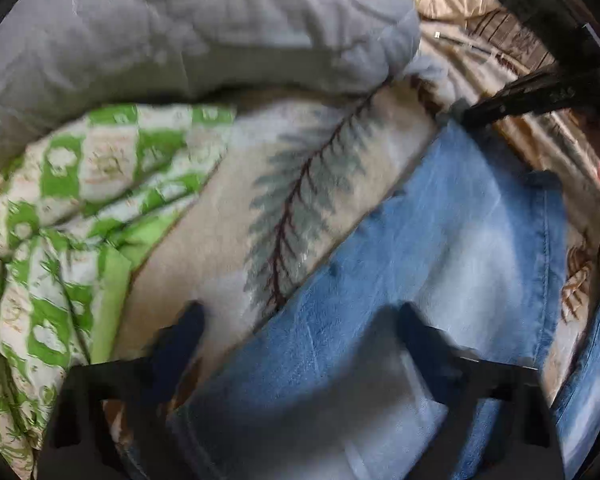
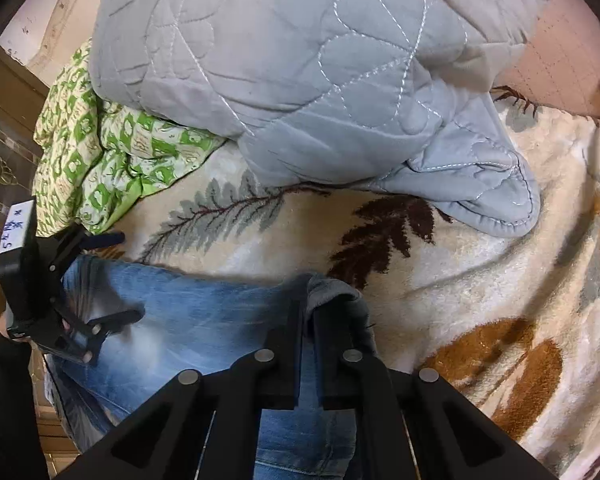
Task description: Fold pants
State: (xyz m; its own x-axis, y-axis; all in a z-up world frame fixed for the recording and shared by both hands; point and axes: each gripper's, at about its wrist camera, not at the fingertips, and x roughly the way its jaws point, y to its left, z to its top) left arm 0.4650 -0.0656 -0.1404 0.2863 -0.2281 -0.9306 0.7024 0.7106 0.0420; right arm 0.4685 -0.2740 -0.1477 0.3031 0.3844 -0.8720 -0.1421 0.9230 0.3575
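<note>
Light blue jeans [image 1: 440,240] lie flat on a cream leaf-patterned blanket [image 1: 220,240]. In the left wrist view my left gripper [image 1: 300,320] stands open, straddling the jeans' long edge. One finger is over the blanket and the other over the denim. My right gripper [image 1: 466,114] pinches the far corner. In the right wrist view the right gripper [image 2: 308,304] is shut on a bunched grey-lined edge of the jeans [image 2: 204,312]. The left gripper [image 2: 120,278] shows at the left, its jaws apart over the cloth's other end.
A grey quilted cover [image 2: 300,80] is heaped behind the jeans. A green and white patterned cloth [image 2: 112,152] lies crumpled at the back left. The leaf blanket [image 2: 480,260] stretches out bare to the right. A dark sleeve [image 2: 4,400] shows at the left edge.
</note>
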